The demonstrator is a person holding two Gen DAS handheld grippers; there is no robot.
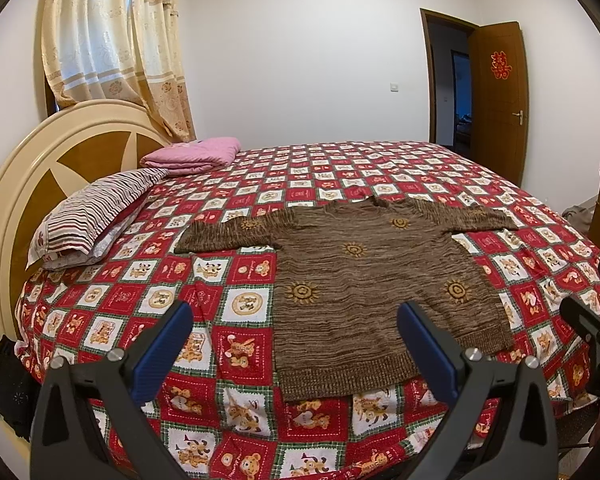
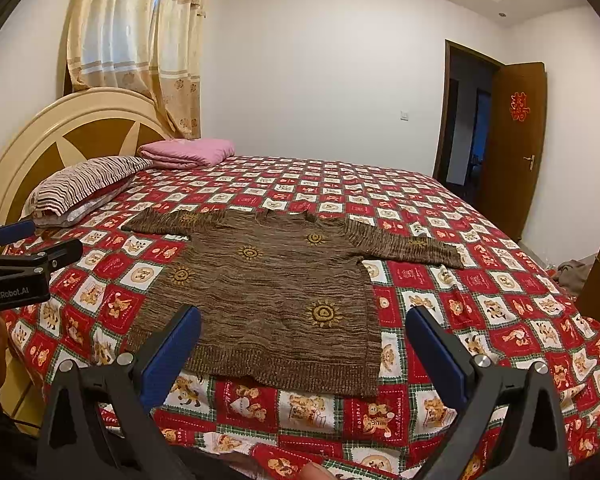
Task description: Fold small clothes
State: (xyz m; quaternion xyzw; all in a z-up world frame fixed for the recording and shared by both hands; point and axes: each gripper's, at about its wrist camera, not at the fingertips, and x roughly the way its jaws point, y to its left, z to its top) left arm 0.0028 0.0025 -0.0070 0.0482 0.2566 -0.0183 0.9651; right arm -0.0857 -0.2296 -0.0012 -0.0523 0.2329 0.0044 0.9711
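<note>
Left wrist view: the sweater (image 1: 364, 280) lies flat on the bed (image 1: 236, 344), spread out with both sleeves out to the sides, hem toward the camera and collar away. Its long axis runs from near edge to far side, roughly along the way the left tool (image 1: 296, 320) points. The body sits ahead and to the right of the tool's midline — the right finger overlaps the hem's right part in the picture, the left finger stands over bare bedspread. The left tool is spread wide, holds nothing and seems to hang above the cloth, though contact is hard to judge from here. The right tool (image 1: 592, 312) shows at the right edge, just beside the hem's right corner.

Right wrist view: the sweater (image 2: 276, 284) lies ahead and a little left of the right tool (image 2: 304, 328), its hem's right corner between the two fingers. This tool is also fully parted and empty. The left tool (image 2: 32, 248) shows at the left edge, near the left sleeve — so each tool is nearer its own side of the hem
</note>
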